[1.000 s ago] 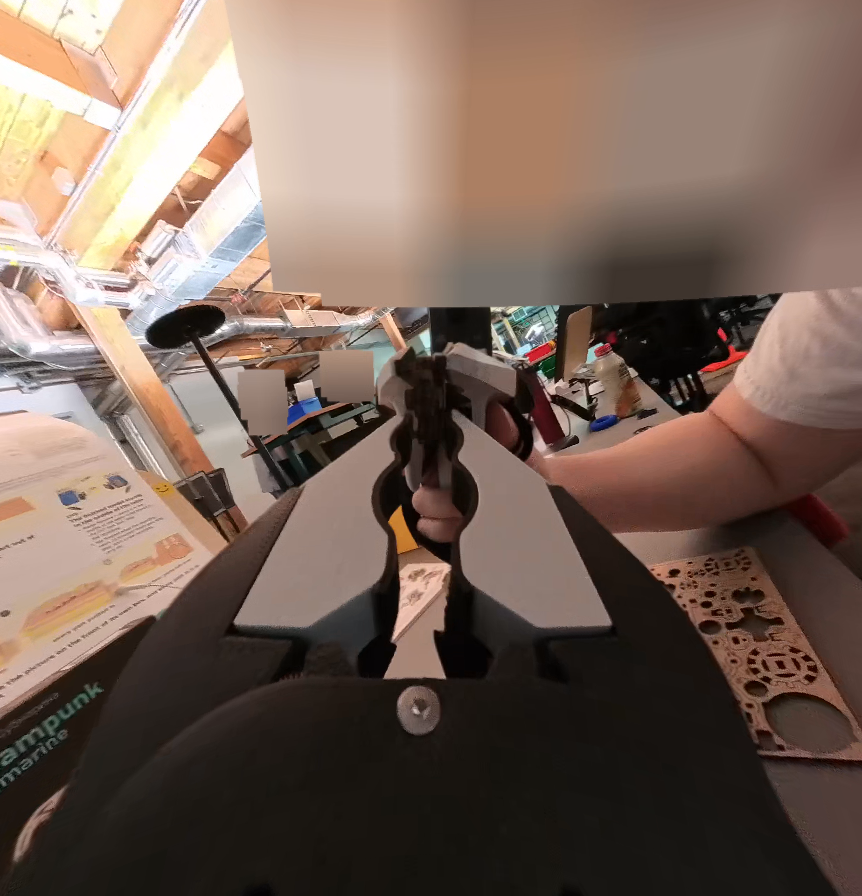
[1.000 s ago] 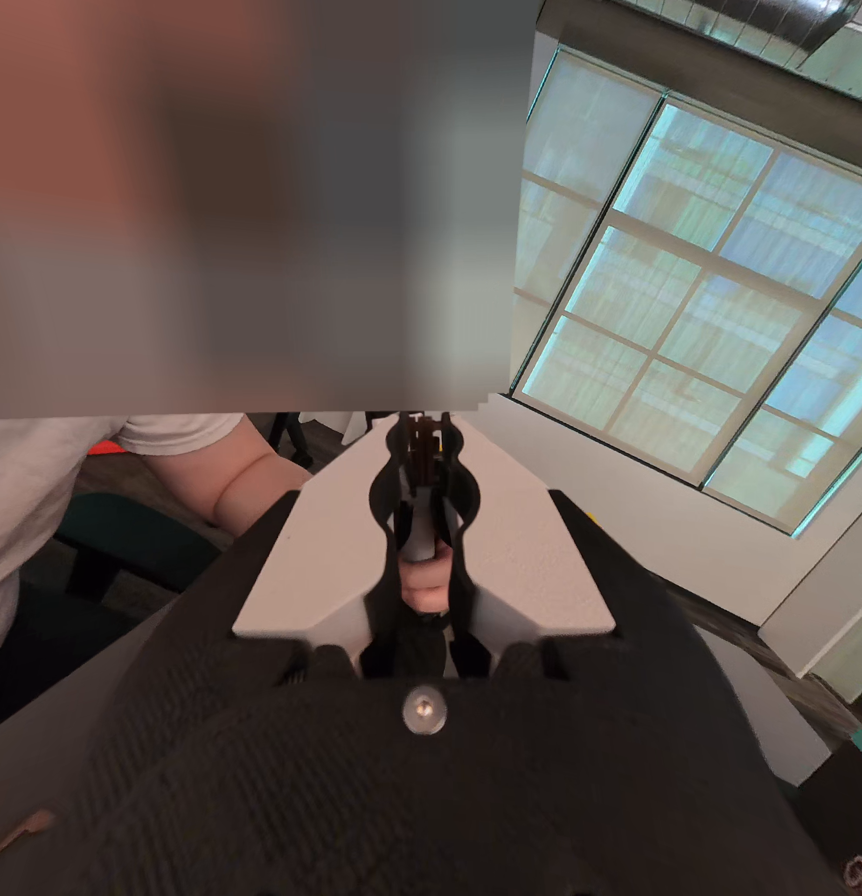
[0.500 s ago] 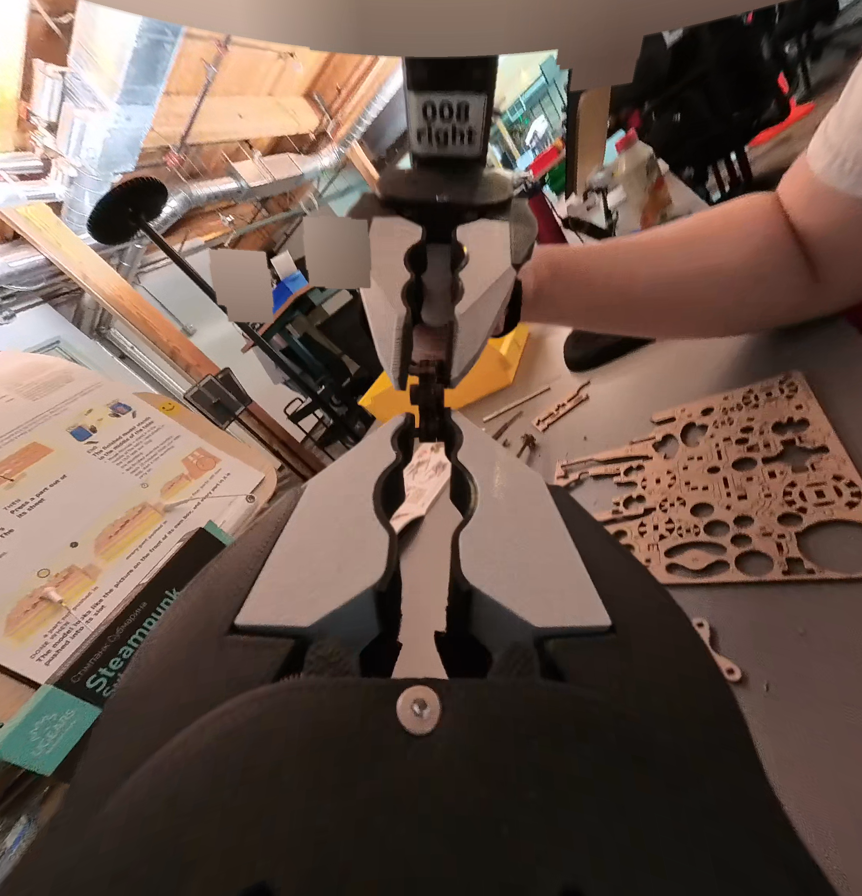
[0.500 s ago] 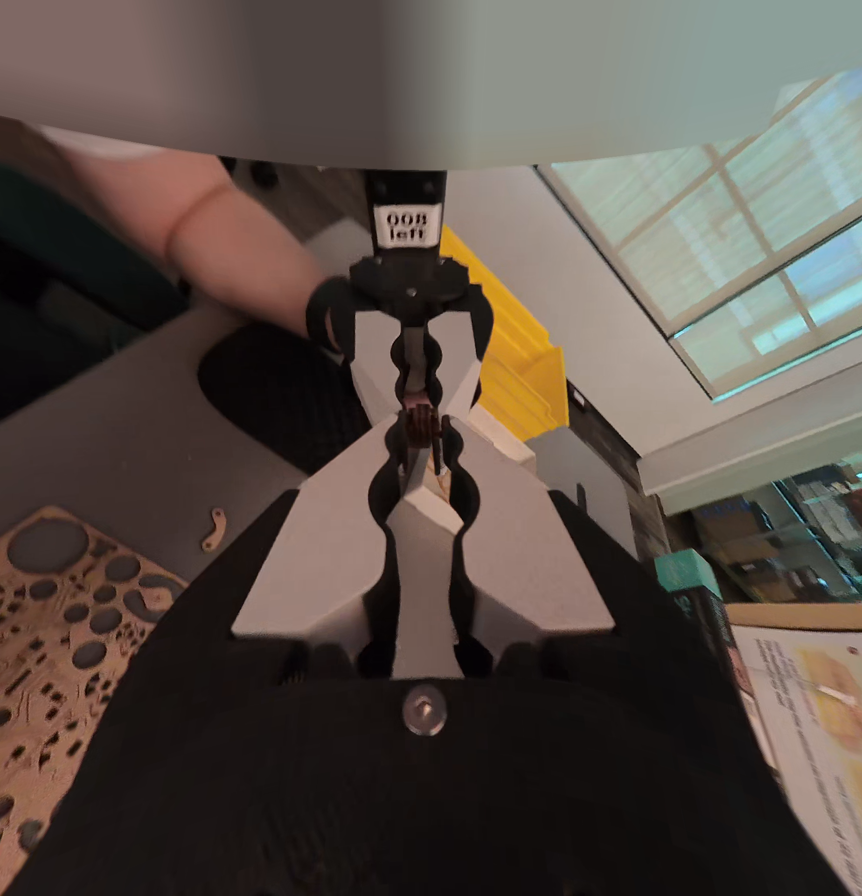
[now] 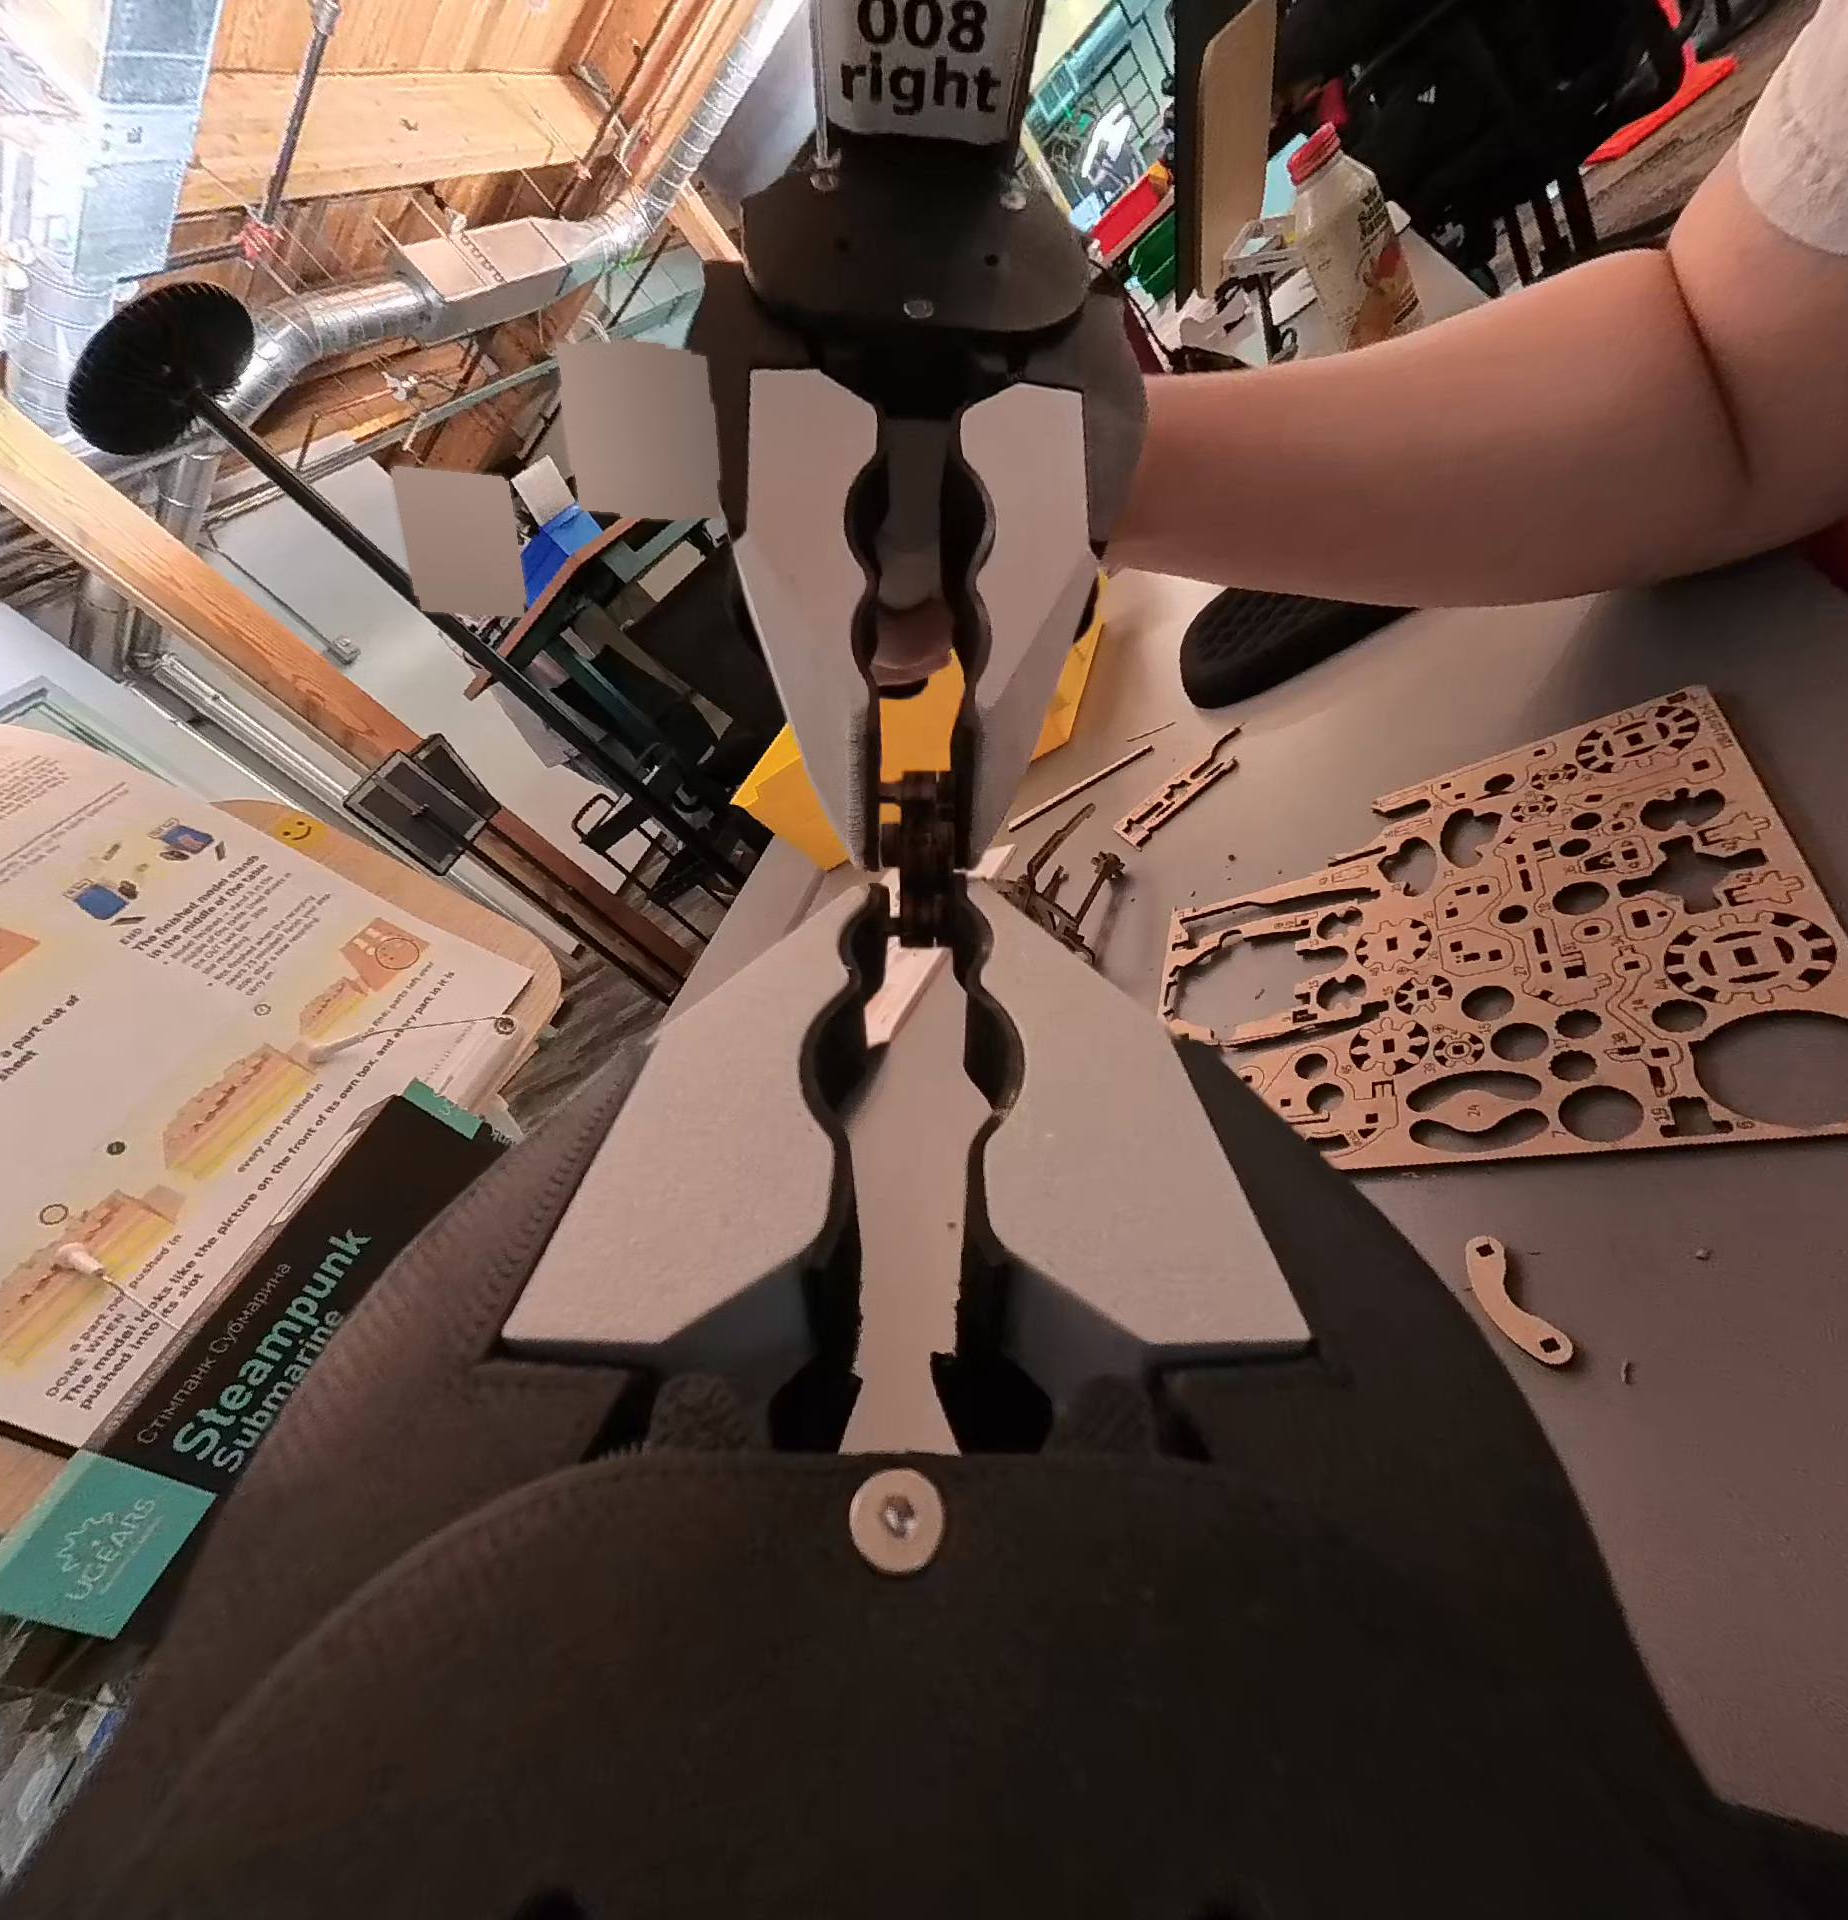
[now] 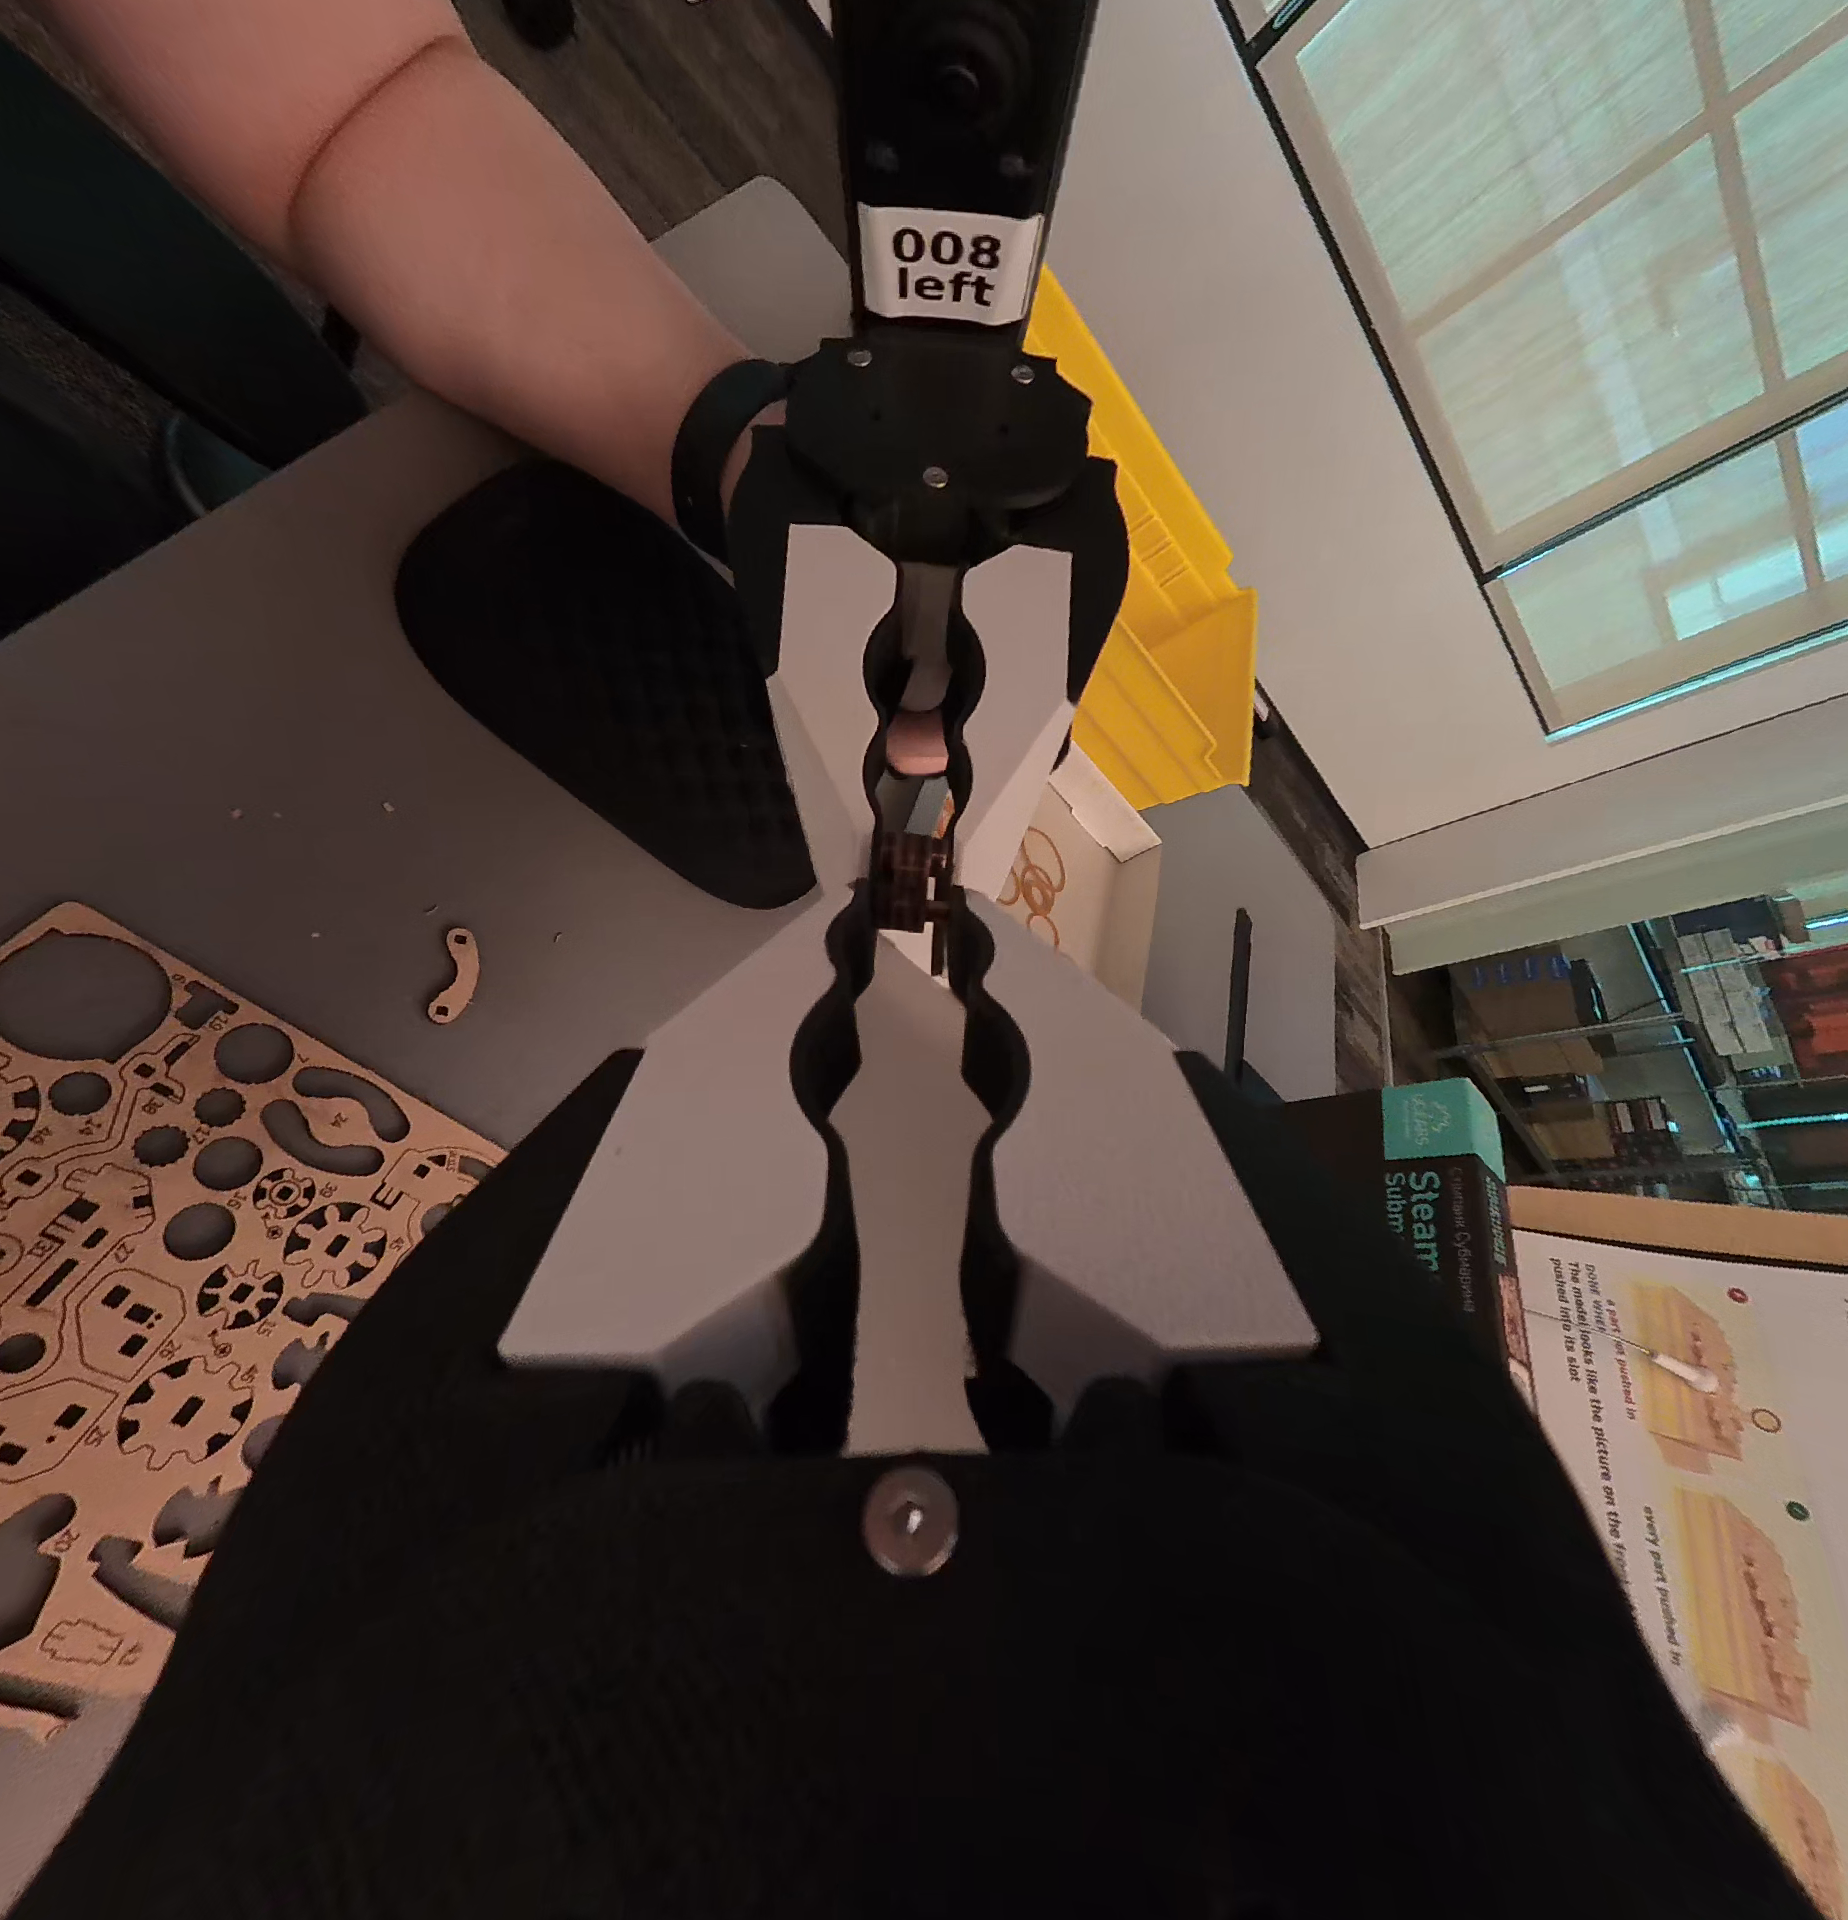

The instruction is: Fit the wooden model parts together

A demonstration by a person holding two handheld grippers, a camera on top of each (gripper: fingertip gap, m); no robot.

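My left gripper (image 5: 918, 920) and my right gripper (image 5: 918, 847) meet tip to tip above the grey table (image 5: 1678, 1351). Both are shut on a small dark wooden part assembly (image 5: 920, 862), a stack of thin toothed pieces held on edge between the two pairs of fingertips. In the right wrist view my right gripper (image 6: 907, 923) holds the near end of the wooden assembly (image 6: 907, 883), and the left gripper (image 6: 907, 836) comes down from above onto the far end. How the pieces join is hidden by the fingers.
A punched plywood sheet (image 5: 1522, 935) lies on the table to the right, with a loose curved piece (image 5: 1517, 1304) and small parts (image 5: 1169, 800) nearby. An instruction sheet (image 5: 172, 1039) and the kit box (image 5: 224, 1403) lie left. A yellow bin (image 5: 785, 800) and black pad (image 5: 1284, 639) sit beyond. My left and right fingertips are right by each other.
Both grippers have tilted down from pointing up at the ceiling and window to over the table. They stay tip to tip, shut on the wooden parts.
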